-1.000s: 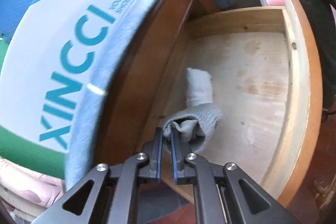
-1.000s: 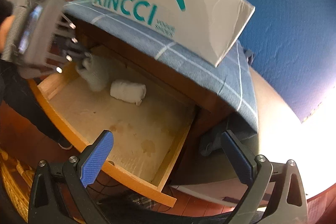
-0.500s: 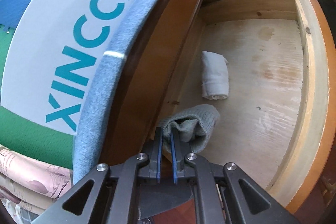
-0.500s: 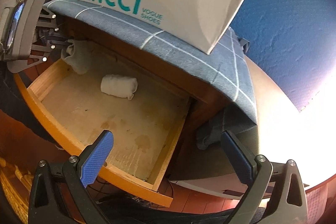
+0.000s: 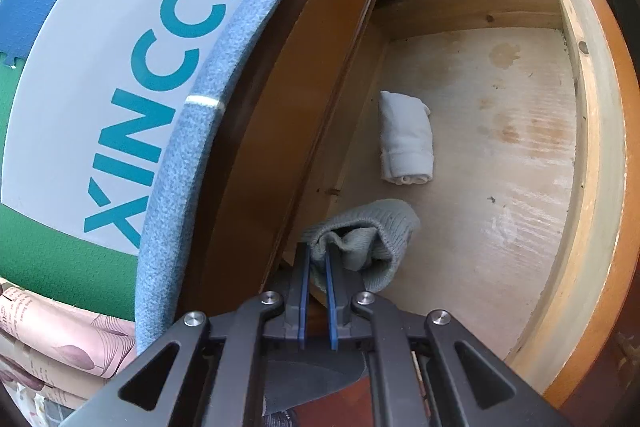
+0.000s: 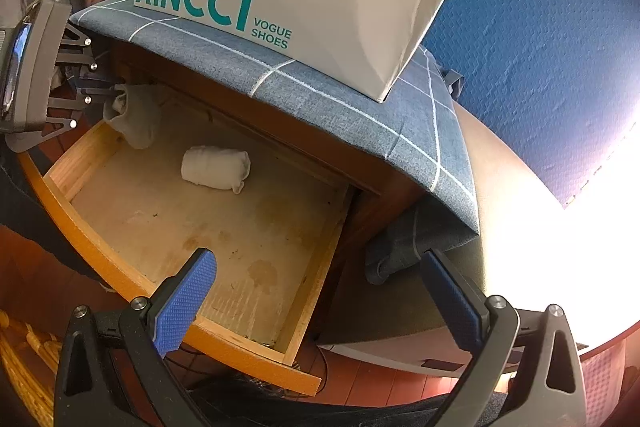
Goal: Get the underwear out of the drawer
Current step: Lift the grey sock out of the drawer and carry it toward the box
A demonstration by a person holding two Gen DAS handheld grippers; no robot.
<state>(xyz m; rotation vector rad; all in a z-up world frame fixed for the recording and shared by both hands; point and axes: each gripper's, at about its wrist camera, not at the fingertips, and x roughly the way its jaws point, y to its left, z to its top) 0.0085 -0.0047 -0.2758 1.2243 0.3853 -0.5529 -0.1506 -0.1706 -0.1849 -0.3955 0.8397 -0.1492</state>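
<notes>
Open wood drawer (image 6: 64,203), stained ply base; white roll (image 6: 216,169) inside. Left tool (image 5: 316,259) clamps grey underwear (image 5: 372,239). Right tool (image 6: 320,291) spread wide. Blue wall (image 6: 540,27).

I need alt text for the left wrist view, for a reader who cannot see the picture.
The left tool is shut on a grey rolled garment at the near corner of an open wooden drawer. A white roll lies on the drawer floor beyond it. At left, a XINCCI shoe box stands on a blue cloth.
</notes>
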